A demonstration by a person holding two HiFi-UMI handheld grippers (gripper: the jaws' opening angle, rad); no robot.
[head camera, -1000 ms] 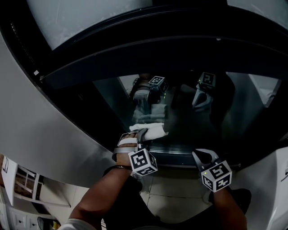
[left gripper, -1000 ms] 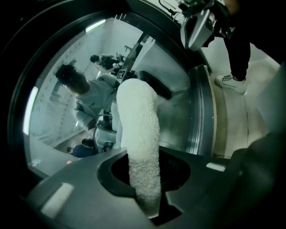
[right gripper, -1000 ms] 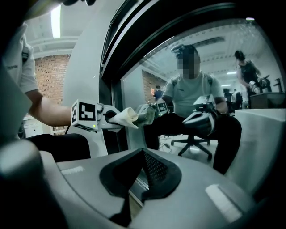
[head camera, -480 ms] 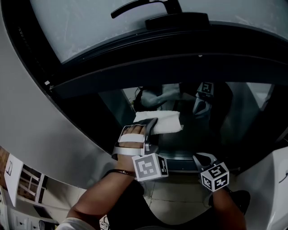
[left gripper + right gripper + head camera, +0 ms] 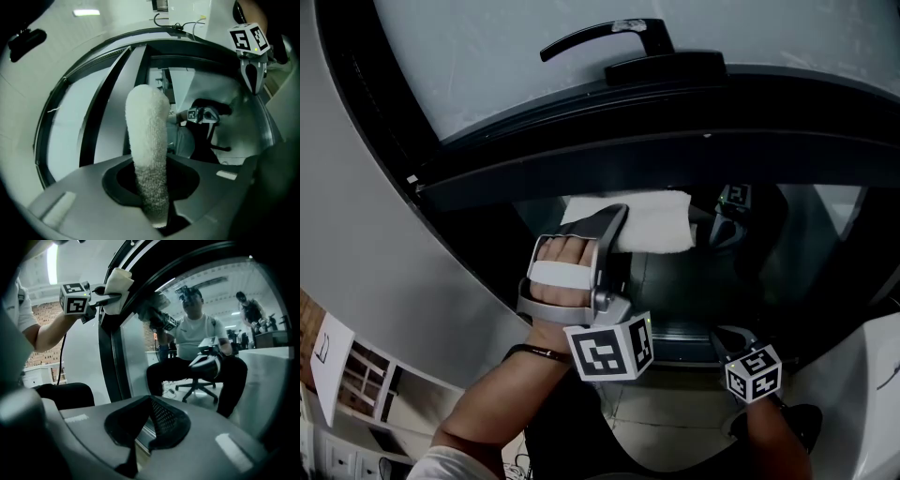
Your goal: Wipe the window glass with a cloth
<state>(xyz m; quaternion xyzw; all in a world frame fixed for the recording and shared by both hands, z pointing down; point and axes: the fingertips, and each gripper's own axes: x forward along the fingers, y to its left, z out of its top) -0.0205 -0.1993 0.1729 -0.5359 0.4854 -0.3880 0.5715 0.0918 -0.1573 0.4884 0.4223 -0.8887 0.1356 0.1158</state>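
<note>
Cloth in left gripper, arm outstretched, at window glass

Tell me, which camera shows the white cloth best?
The head view: the white cloth shows its broad face against the window glass, pinched by the left hand-held gripper. The left gripper view shows only its edge between the jaws; the right gripper view shows it small and far.

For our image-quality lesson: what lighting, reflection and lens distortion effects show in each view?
Head view: dim overall, the white cloth the brightest patch, the window glass dark and mirror-like. Left gripper view: fisheye bends the window frame into arcs; the cloth's upper end washes out. Right gripper view: dark vignetted edges; the glass reflects a seated person.
</note>
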